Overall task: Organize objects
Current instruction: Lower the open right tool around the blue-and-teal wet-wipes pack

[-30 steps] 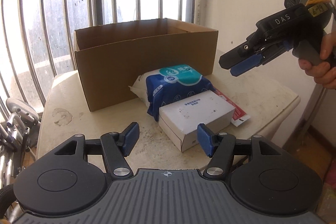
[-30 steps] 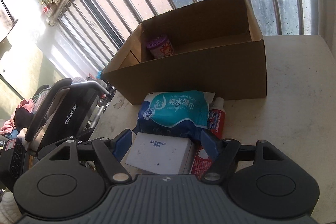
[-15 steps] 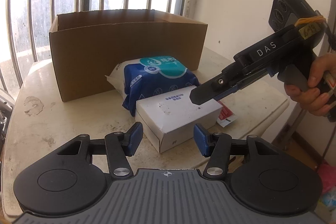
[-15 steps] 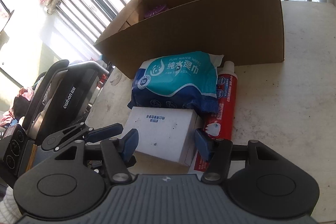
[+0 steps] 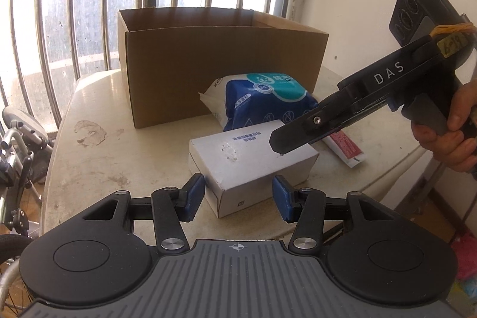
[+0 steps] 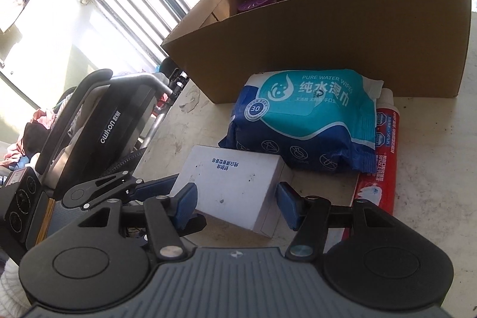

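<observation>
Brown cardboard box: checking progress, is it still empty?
No, the right wrist view shows a purple round lid inside the brown cardboard box.

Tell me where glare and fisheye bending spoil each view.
Left wrist view: the window bars bow outward and the panes behind them are blown out white; the white box stays sharp. Right wrist view: glare washes out the upper left, while the wipes pack print stays legible.

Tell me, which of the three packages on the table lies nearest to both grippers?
The white box. It sits in front of the blue wipes pack and beside the red tube, with the open right gripper and left gripper straddling it.
</observation>
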Available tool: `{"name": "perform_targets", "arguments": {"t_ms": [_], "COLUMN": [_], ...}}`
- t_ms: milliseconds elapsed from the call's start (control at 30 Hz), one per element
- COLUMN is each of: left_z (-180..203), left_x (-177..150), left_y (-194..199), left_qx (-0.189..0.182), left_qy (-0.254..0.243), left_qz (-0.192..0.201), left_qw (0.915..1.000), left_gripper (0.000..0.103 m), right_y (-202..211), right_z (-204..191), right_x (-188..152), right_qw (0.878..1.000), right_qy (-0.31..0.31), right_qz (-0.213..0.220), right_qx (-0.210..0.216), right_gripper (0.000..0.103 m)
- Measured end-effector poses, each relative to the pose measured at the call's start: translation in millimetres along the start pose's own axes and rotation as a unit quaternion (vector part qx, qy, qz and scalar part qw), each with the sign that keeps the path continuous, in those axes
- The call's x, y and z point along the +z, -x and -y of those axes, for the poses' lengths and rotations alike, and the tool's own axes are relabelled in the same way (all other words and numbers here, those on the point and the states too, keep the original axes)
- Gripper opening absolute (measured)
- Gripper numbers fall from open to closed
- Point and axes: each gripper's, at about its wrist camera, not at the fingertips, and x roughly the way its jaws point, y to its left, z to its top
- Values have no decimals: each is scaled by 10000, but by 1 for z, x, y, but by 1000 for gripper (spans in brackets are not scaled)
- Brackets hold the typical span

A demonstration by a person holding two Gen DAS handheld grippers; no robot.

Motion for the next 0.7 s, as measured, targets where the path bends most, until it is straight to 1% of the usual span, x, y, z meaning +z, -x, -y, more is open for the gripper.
{"name": "perform_targets", "arguments": {"t_ms": [100, 200, 300, 367, 433, 467, 533, 567, 700], "left_z": [-9, -15, -18, -16, -14, -12, -8, -6, -2], "left_x": [-1, -1, 3, 9, 20, 26, 37, 43, 62], "left_y": [6, 11, 16, 16, 11, 6, -6, -14, -45], "left_qx": [71, 99, 82, 36, -65, -100, -217, -286, -485], "left_qy": [11, 60, 24, -37, -109, -131, -158, -160, -204], "left_qz": [-48, -134, -69, 10, 84, 121, 139, 126, -36], "left_qw": [10000, 9998, 9999, 10000, 9999, 9998, 9995, 9994, 9986], "left_gripper": [50, 55, 58, 59, 60, 61, 62, 62, 62], "right_y": [-10, -10, 9, 27, 45, 52, 57, 56, 41], "right_z": [-6, -2, 8, 15, 23, 28, 36, 42, 61], "right_x": [5, 10, 14, 18, 24, 28, 36, 40, 50], "right_qw": [9999, 9996, 9993, 9992, 9986, 9981, 9973, 9968, 9963], "right_qy": [17, -59, -203, -235, -264, -296, -379, -466, -726], "right_qz": [-23, -101, -3, 160, 411, 525, 633, 646, 451], "right_qx": [104, 242, 304, 293, 220, 160, 61, 41, 98], "right_gripper": [62, 62, 63, 63, 64, 68, 69, 69, 71]}}
